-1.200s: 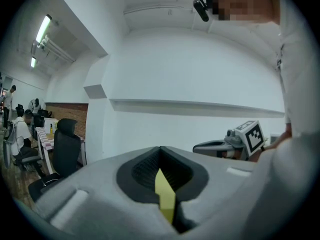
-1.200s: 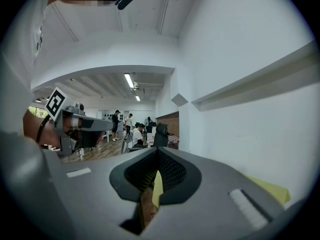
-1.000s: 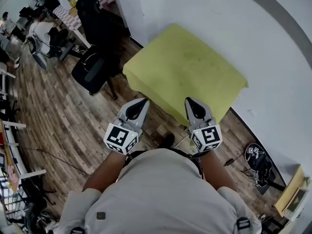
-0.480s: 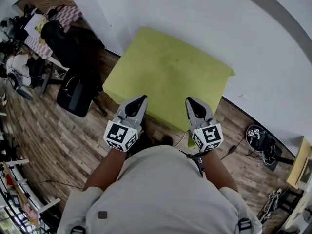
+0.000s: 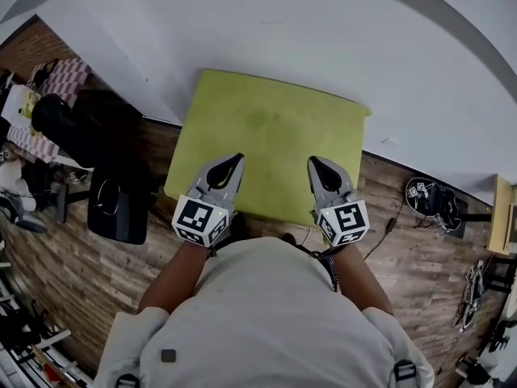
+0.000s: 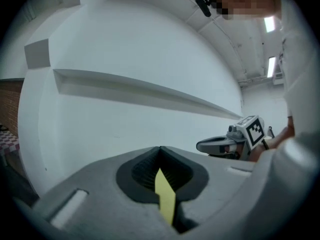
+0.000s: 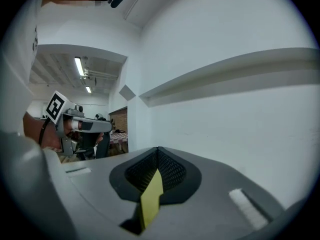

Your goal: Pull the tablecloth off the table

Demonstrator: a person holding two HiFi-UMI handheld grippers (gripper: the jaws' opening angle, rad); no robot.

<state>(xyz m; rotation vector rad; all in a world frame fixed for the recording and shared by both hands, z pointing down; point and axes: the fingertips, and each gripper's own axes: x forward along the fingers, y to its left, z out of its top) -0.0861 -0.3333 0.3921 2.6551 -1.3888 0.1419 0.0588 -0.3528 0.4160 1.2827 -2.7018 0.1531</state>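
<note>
Tablecloth (image 5: 275, 136) — near edge was pinched between fingers (image 6: 100, 184) of left gripper (image 5: 235, 159) and right gripper (image 5: 313, 162); grasp done, backward pull judged due next.

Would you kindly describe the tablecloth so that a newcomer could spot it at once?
From the white wall, drop to the wooden floor below it. The tablecloth lies spread there: the only yellow-green sheet in view, with the left hand-held gripper and right hand-held gripper each shut on it.
</note>
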